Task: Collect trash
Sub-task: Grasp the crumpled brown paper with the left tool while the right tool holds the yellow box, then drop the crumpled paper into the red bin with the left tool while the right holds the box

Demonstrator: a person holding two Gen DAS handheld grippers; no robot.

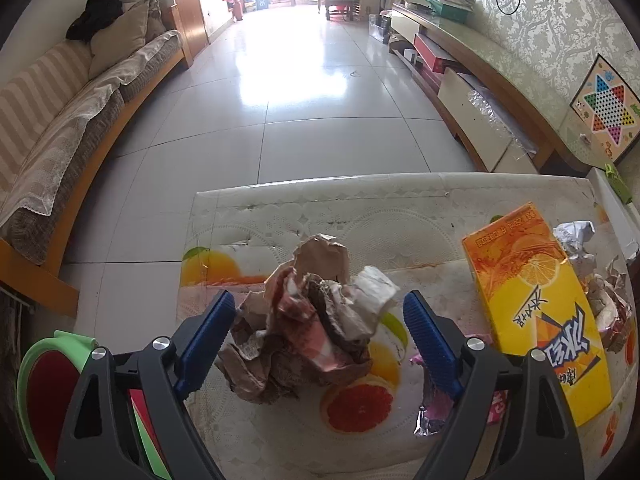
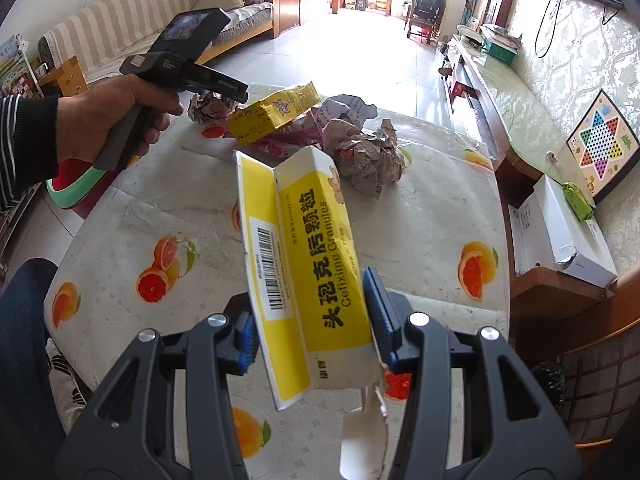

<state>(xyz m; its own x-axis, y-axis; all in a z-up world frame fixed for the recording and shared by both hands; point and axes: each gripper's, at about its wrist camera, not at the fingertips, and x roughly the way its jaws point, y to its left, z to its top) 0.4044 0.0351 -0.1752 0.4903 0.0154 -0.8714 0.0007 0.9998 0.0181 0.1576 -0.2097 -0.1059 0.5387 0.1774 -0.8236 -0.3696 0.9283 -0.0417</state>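
Observation:
My left gripper (image 1: 320,340) is open, its blue pads either side of a crumpled brown paper wad (image 1: 308,328) on the table, not touching it. An orange drink carton (image 1: 540,312) lies to its right, with foil scraps (image 1: 576,240) and a pink wrapper (image 1: 432,412) nearby. My right gripper (image 2: 312,320) is shut on a yellow and white flattened medicine box (image 2: 304,264), held above the table. In the right wrist view the drink carton (image 2: 276,114) and another crumpled paper ball (image 2: 368,160) lie farther off, with the left gripper (image 2: 224,88) above them.
The table (image 2: 420,232) has a fruit-print plastic cover. A green-rimmed red bin (image 1: 36,392) stands at its left edge on the floor. A sofa (image 1: 60,128) is left, a low TV cabinet (image 1: 480,80) right, and white boxes (image 2: 560,232) beside the table.

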